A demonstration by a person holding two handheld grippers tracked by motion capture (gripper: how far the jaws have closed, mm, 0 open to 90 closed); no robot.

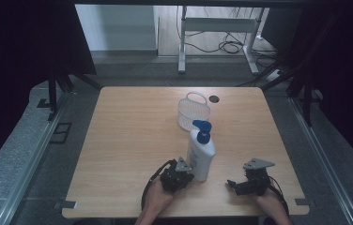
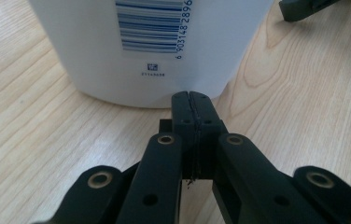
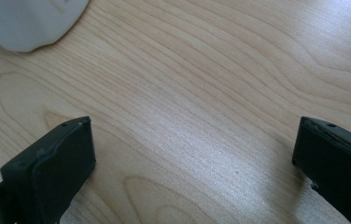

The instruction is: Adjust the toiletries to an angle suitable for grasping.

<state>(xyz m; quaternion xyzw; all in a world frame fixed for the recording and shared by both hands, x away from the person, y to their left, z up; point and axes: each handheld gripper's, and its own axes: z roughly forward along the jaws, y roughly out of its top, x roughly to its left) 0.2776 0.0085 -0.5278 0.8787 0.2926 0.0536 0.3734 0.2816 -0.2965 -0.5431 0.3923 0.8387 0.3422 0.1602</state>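
Upright on the tabletop (image 1: 127,140): a white pump bottle (image 1: 201,157) with blue top, just in front of a white basket (image 1: 193,111). Left gripper (image 2: 193,100) jaws pressed together, tips at the bottle's base, perhaps touching. Right gripper (image 3: 192,154) jaws spread wide over bare wood, well apart from the bottle.

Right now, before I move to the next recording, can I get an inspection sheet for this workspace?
Surface: light wooden table, round cable port at far edge.
Job's things: white pump bottle with blue dispenser, upright; white wire basket beyond it.
Clutter: nothing seen.
Grippers: left gripper jaws closed, tips at the bottle's base; right gripper jaws wide apart over bare wood.
Cables: black cable loops from the left gripper; cables on floor.
Surroundings: white desk frame, dark curtains.
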